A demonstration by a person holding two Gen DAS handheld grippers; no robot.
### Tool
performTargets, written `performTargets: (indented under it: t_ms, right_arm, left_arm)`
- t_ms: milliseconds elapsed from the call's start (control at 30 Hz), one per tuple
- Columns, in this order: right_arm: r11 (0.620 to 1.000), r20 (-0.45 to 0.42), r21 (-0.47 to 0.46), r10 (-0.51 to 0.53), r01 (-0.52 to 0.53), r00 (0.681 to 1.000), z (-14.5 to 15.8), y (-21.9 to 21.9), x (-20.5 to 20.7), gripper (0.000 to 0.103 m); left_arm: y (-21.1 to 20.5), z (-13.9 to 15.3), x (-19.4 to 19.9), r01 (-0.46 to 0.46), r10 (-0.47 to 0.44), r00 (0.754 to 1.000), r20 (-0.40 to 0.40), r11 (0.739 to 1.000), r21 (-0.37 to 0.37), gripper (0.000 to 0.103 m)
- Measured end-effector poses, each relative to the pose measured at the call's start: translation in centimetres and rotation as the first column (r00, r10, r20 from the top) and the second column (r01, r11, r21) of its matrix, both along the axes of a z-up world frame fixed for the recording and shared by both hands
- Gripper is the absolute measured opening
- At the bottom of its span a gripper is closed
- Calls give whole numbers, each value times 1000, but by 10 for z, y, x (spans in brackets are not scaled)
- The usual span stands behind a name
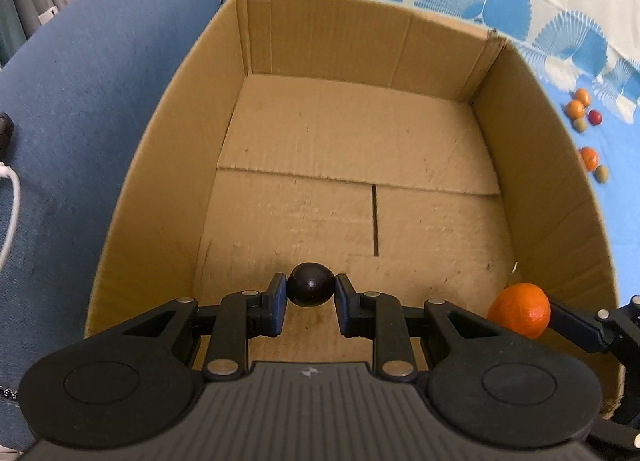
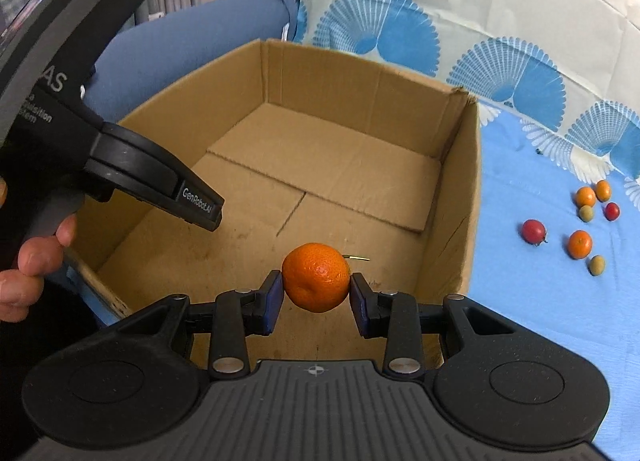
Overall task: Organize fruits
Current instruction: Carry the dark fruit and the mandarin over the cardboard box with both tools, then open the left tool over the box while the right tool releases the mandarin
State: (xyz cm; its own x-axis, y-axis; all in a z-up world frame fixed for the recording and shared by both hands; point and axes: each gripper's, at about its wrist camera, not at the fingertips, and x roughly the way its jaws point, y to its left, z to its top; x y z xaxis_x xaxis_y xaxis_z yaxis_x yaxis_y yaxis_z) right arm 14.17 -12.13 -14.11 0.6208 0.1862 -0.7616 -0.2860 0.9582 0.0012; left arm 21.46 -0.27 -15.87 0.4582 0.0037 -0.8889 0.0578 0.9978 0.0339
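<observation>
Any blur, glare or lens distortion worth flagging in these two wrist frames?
Left wrist: fisheye bows the cardboard box walls; dark fruit sharp, small glint. Right wrist: orange crisp; box rim curves; the far loose fruits small but distinguishable.

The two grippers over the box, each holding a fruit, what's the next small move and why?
Probably lower and open both: the left gripper pinches a dark fruit and the right gripper an orange, both already over the cardboard box floor.

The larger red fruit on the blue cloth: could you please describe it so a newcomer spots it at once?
Right of the cardboard box, loose fruits lie on the blue cloth. The red fruit lies nearest the box, apart, bigger than the other red one.
</observation>
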Motion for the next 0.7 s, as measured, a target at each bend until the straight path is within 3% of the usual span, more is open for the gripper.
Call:
performTargets:
  t_ms: [200, 233, 267, 300, 333, 367, 467, 567, 700]
  right_arm:
    - [1000, -7, -18, 11, -11, 1000, -4, 2, 3, 38]
    - [1000, -9, -17, 14, -14, 1000, -4, 1, 5, 39]
    - [1000, -6, -20, 18, -18, 1000, -4, 2, 6, 40]
    - [999, 5, -30, 24, -24, 1000, -2, 3, 6, 44]
    - [999, 24, -42, 33, -32, 999, 1, 2, 4, 59]
    - [998, 56, -60, 39, -36, 998, 6, 3, 2, 74]
    - [992, 159, -118, 53, -34, 986, 22, 5, -10, 93]
    - [989, 197, -140, 70, -43, 978, 39, 3, -25, 99]
    - [995, 198, -89, 52, -35, 979, 59, -6, -51, 101]
  left_arm:
    - [-1, -5, 3, 4, -4, 1000, -14, 1000, 9, 29]
    - [-2, -4, 3, 7, -7, 1000, -13, 1000, 6, 35]
    - [-2, -1, 3, 13, -13, 1000, -7, 1000, -2, 43]
    - [-2, 2, 2, 16, -16, 1000, 6, 1000, -8, 68]
    - [-2, 7, 0, 11, -11, 1000, 27, 1000, -11, 94]
    - [-2, 13, -4, 1, -1, 998, 61, 1000, -10, 102]
    - [-2, 30, -16, 22, -19, 989, 149, 1000, -19, 103]
    - [-2, 43, -30, 60, -55, 987, 151, 998, -30, 103]
    - [4, 61, -62, 56, -52, 983, 174, 998, -20, 103]
